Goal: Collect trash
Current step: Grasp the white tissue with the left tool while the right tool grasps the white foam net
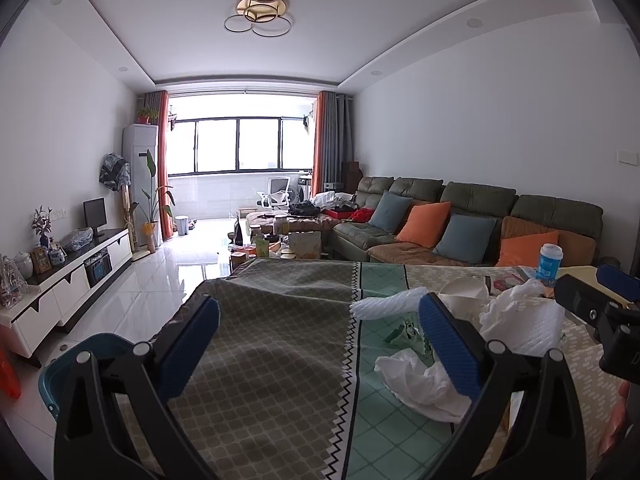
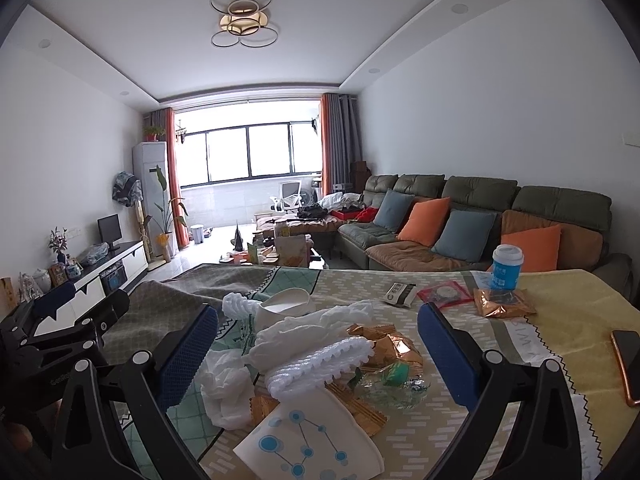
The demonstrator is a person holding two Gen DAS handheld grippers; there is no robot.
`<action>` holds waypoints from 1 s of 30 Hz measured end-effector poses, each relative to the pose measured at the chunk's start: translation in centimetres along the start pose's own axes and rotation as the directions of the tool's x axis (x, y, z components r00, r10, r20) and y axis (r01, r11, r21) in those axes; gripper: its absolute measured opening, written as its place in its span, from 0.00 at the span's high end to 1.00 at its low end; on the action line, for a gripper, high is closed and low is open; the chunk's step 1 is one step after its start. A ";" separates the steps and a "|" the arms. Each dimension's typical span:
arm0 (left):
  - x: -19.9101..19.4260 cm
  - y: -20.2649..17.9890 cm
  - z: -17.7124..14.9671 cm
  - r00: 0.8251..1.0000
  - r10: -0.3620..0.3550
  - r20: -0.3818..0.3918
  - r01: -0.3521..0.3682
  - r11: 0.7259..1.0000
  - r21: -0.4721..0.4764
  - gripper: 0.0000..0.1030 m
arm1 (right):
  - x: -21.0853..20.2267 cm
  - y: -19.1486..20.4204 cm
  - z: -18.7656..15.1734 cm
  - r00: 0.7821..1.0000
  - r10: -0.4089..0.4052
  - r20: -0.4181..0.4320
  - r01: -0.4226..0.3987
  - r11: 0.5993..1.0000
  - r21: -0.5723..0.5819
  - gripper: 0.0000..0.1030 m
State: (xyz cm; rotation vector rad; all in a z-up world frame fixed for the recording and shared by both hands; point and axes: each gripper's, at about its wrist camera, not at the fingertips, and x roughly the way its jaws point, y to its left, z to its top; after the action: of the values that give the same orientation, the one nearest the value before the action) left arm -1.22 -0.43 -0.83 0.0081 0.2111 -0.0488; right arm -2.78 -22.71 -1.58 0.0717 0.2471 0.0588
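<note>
A heap of trash lies on the cloth-covered table (image 2: 560, 320). It holds white foam netting (image 2: 320, 364), crumpled gold wrappers (image 2: 394, 344), a white plastic bag (image 2: 224, 392) and a flattened paper cup with blue dots (image 2: 312, 440). My right gripper (image 2: 320, 344) hangs open just above this heap, fingers either side of it. My left gripper (image 1: 320, 340) is open and empty over the table's left part. The white bag (image 1: 416, 380) and foam netting (image 1: 388, 302) lie by its right finger. The right gripper (image 1: 596, 286) shows at the right edge of the left wrist view.
A blue bin (image 1: 76, 360) stands on the floor off the table's left edge. Farther back on the table are a blue-and-white cup (image 2: 506, 268), a gold packet (image 2: 502, 304), a red packet (image 2: 442, 292) and a black-and-white packet (image 2: 400, 294). A phone (image 2: 628, 360) lies at the right. A sofa stands behind.
</note>
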 end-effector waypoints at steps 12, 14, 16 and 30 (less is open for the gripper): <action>3.5 -0.8 -1.7 0.950 -0.212 -0.228 0.217 0.976 -0.004 0.03 | 2.4 -2.4 -0.2 0.984 0.095 -0.151 -0.079 0.991 0.108 0.04; 4.2 -1.2 -2.2 0.923 -0.267 -0.278 0.275 0.961 -0.011 0.04 | 3.0 -3.1 -0.3 0.974 0.135 -0.179 -0.112 0.985 0.134 0.10; 4.7 -1.8 -2.8 0.900 -0.304 -0.313 0.316 0.949 -0.015 0.04 | 3.3 -3.4 -0.6 0.964 0.167 -0.207 -0.136 0.978 0.158 0.23; 9.1 -2.1 -5.8 0.719 -0.485 -0.498 0.443 0.872 -0.209 0.82 | 3.4 -5.6 -0.2 0.927 0.318 -0.200 -0.252 0.921 0.295 0.87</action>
State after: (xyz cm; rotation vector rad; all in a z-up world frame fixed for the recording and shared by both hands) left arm 6.37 -2.84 -8.38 -0.1102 0.7840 -0.5545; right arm 0.77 -28.01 -3.04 0.3702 0.4908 0.3303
